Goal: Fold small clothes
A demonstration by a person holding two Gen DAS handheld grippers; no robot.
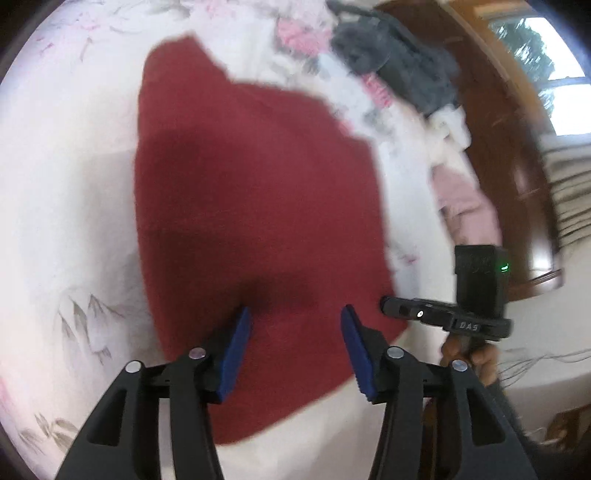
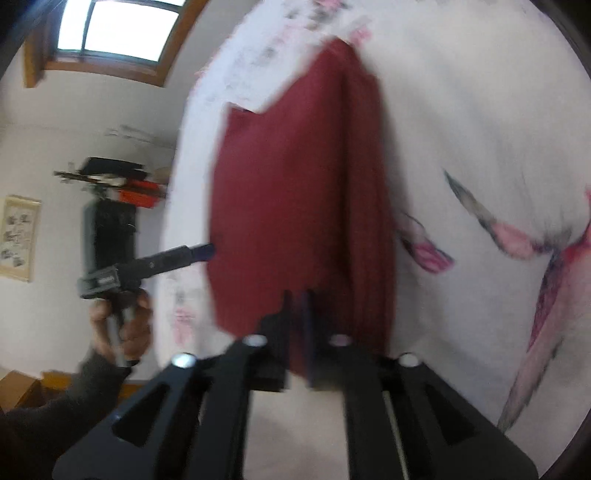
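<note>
A dark red garment (image 1: pixel 255 192) lies spread on a white floral bedsheet (image 1: pixel 70 184). My left gripper (image 1: pixel 295 312) hovers over the garment's near part, open, with nothing between its blue pads (image 1: pixel 236 350). My right gripper (image 1: pixel 388 305) reaches the garment's right edge in the left wrist view. In the right wrist view the red garment (image 2: pixel 295 184) runs away from my right gripper (image 2: pixel 299 306), whose jaws are shut on its near edge, with a folded layer along the right side. A hand (image 2: pixel 125 321) holds the left gripper (image 2: pixel 203 252) at the cloth's left edge.
A pile of grey clothes (image 1: pixel 399 55) and white and pink clothes (image 1: pixel 461 199) lie at the bed's far right by a wooden headboard (image 1: pixel 491 122). Beyond the bed's left edge stand a cluttered shelf (image 2: pixel 122 184) and a wall picture (image 2: pixel 18 236), under a window (image 2: pixel 118 29).
</note>
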